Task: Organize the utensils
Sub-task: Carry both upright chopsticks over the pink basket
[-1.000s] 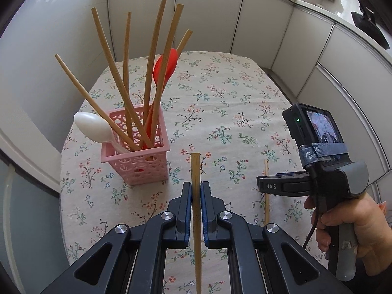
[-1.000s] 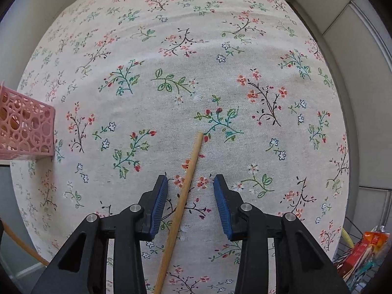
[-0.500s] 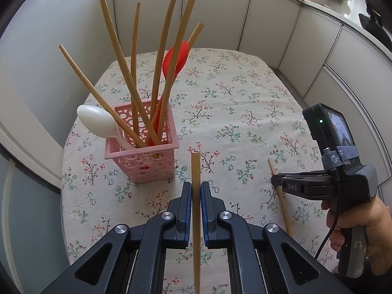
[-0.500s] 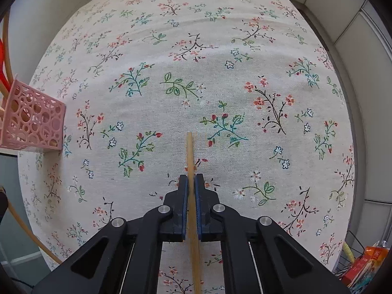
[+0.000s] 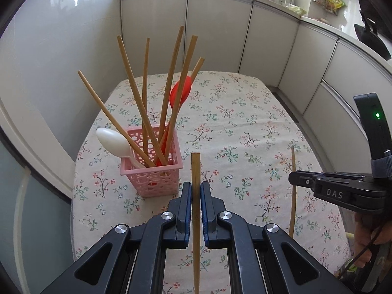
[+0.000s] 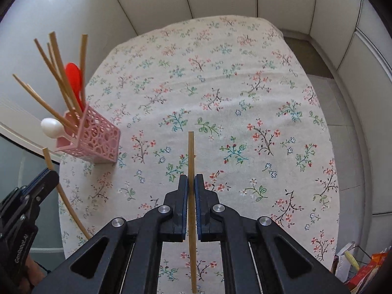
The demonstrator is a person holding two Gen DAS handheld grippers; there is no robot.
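Left gripper (image 5: 196, 193) pinching one chopstick (image 5: 195, 171), tip poking out ahead. Right gripper (image 6: 191, 186) pinching another chopstick (image 6: 190, 152) the same way. Pink basket (image 5: 156, 183) ahead and left. Probably light, stiff, smooth sticks; best held near the middle.

Both grippers: black angular linkage arms, silver pivot screws, blue-edged finger pads (image 5: 188, 210). Right gripper (image 5: 292, 179) body marked "DAS".
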